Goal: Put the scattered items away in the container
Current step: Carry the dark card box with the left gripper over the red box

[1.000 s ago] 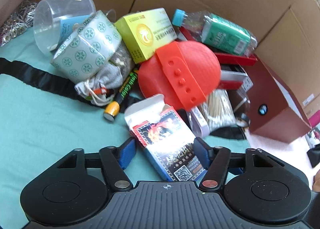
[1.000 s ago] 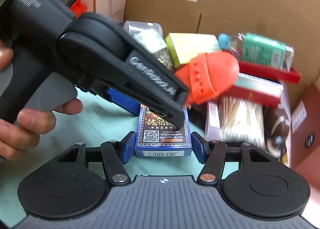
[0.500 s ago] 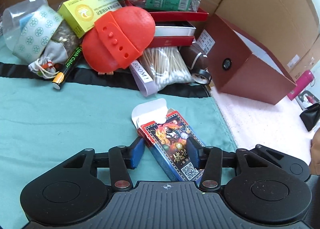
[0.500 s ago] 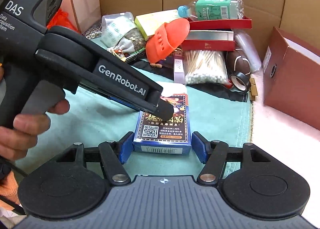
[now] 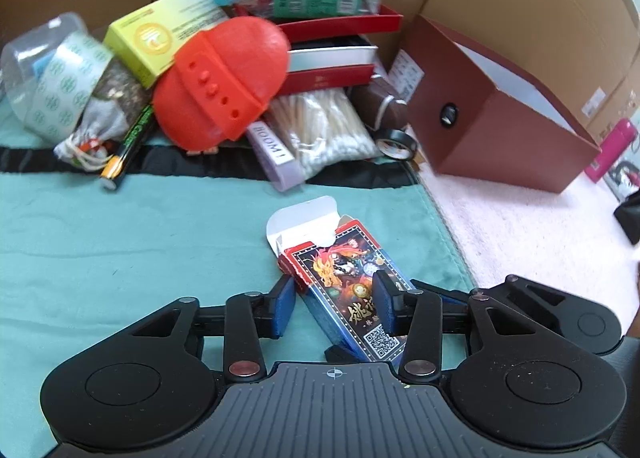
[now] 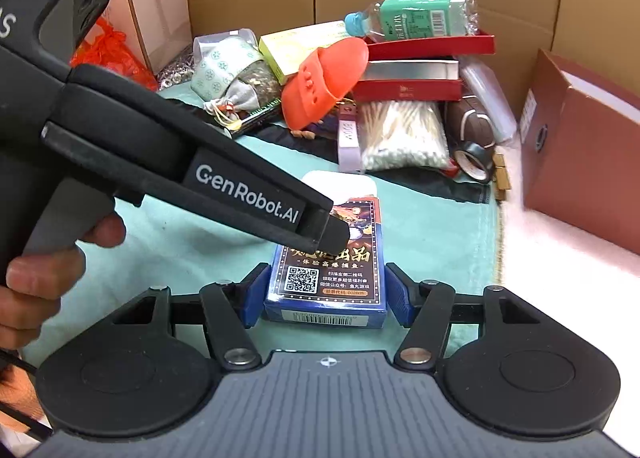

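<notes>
Blue pads of my right gripper point(image 6: 326, 290) press both long sides of the card box point(image 6: 329, 270), clamping its barcode end. My left gripper point(image 5: 334, 308) straddles the same box point(image 5: 352, 290) higher up, jaws partly apart; whether its pads touch the box I cannot tell. Only the right view shows my left hand point(image 6: 44, 278) on the handle. Only the left view shows red cards inside the open white flap. Dark printed artwork and a QR code cover the box, above the teal cloth point(image 5: 120, 242). Beyond stands the maroon container point(image 5: 492, 114).
</notes>
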`<state>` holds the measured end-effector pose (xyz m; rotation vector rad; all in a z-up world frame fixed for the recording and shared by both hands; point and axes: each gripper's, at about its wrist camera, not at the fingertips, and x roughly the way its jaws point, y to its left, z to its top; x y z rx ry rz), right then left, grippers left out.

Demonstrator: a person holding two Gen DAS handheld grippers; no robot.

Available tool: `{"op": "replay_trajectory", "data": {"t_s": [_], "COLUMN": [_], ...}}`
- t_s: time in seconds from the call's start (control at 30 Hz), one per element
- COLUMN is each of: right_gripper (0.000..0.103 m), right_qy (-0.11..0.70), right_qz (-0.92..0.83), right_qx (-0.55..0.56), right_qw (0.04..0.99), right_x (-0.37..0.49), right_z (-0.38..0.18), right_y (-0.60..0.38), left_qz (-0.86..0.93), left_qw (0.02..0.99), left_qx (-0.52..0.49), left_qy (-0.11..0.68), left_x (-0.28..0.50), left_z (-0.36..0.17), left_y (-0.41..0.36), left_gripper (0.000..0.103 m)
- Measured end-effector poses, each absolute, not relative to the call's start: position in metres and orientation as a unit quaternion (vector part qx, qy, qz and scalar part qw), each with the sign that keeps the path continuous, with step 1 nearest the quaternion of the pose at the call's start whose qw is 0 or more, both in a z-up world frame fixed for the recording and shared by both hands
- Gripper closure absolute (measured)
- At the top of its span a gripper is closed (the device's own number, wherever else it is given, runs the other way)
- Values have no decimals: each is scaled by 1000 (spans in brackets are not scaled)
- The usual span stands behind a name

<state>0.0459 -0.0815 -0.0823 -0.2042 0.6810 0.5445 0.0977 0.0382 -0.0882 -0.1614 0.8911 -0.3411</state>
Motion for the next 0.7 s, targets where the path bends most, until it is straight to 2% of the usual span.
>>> {"op": "replay_trajectory", "data": {"t_s": [0.17, 0.7], "right_gripper": [37, 37], "right_qy": [312, 174], "right_qz": [245, 154], "right_qx": [-83, -67], "right_qw": [914, 970], "right_x": [44, 70], "right_z": [-68, 10], "right_y": [-102, -166], "left_qz": [-182, -237], "left_qw": [891, 928], "left_qx": [-73, -27], "left_qy": [410, 287], "left_x": [97, 137], "left_z": [-68, 36], "left_y": [20, -70], "left_gripper": [65, 65]}}
